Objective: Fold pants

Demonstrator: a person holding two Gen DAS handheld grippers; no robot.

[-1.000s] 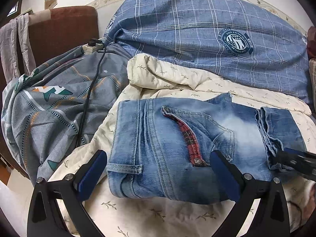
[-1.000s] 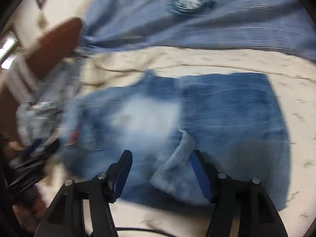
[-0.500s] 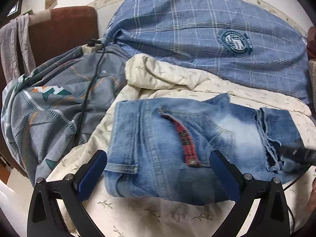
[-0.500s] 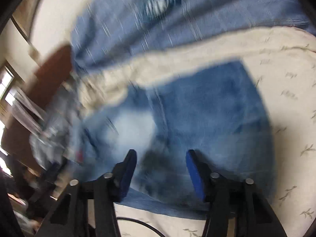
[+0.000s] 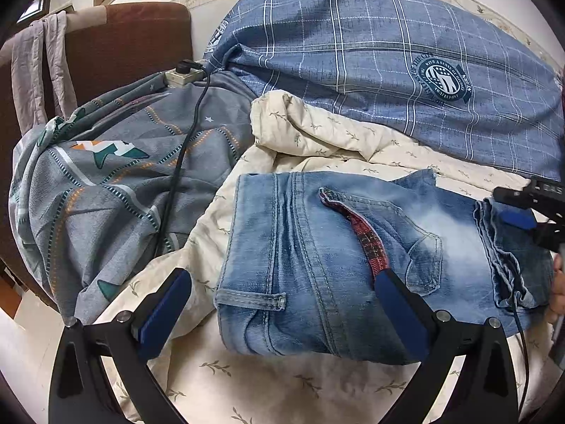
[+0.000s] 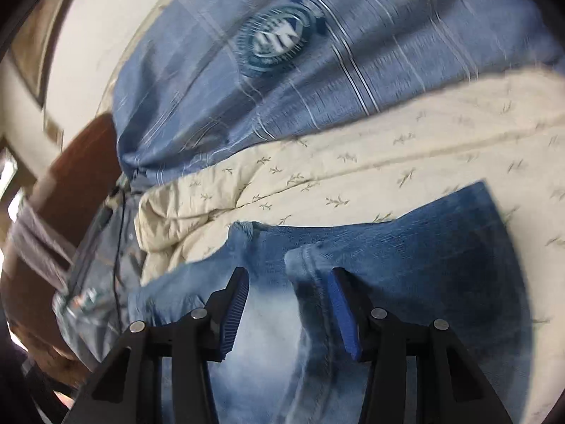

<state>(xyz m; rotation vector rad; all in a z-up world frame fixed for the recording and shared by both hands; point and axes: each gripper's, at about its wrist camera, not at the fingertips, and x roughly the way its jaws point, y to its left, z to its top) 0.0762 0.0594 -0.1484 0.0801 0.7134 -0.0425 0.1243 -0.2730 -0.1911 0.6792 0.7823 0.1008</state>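
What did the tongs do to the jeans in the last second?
The right tongs moved in over the folded-back hem and narrowed, though they remain open around it. The jeans barely shifted. The left tongs stayed wide open at the waistband, and the cream quilt stayed put.

A cream quilt (image 5: 317,134) printed with small sprigs covers the bed, bunched into a fold at its far left corner. Behind it lies a blue plaid pillow (image 5: 370,46) with a round dark badge (image 5: 443,77) (lettering too small to read). To the left sits a grey patterned blanket (image 5: 106,190); a black cord (image 5: 176,162) crosses it up to a power strip (image 5: 183,74). A brown chair (image 5: 123,42) stands beyond, grey cloth (image 5: 35,67) draped over it.
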